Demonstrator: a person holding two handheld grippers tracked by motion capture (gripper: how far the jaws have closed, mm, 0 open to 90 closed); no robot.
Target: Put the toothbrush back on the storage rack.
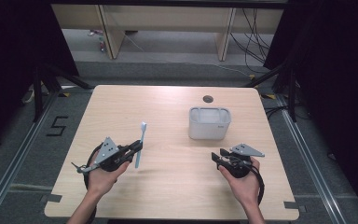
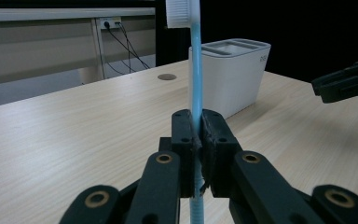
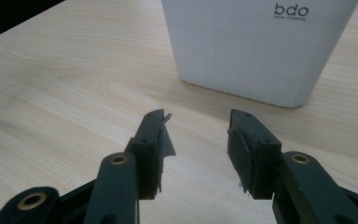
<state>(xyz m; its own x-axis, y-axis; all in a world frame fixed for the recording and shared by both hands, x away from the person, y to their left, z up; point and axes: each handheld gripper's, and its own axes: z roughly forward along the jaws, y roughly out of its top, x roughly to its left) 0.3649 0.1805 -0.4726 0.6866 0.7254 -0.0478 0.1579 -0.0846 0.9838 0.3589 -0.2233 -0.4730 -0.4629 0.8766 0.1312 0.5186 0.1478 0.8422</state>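
A light blue toothbrush with a white bristle head stands nearly upright above the table's left half. My left gripper is shut on the toothbrush's handle, with the head at the top. A white rectangular holder with an open top stands on the right half of the table. My right gripper hovers in front of the white holder, jaws open with nothing between them. In the left gripper view the holder stands behind the brush, and the right gripper's jaws enter from the right.
The light wood table has a round cable hole behind the holder. Black stand legs and cables lie on the floor at both sides. A pale bench stands beyond the far edge.
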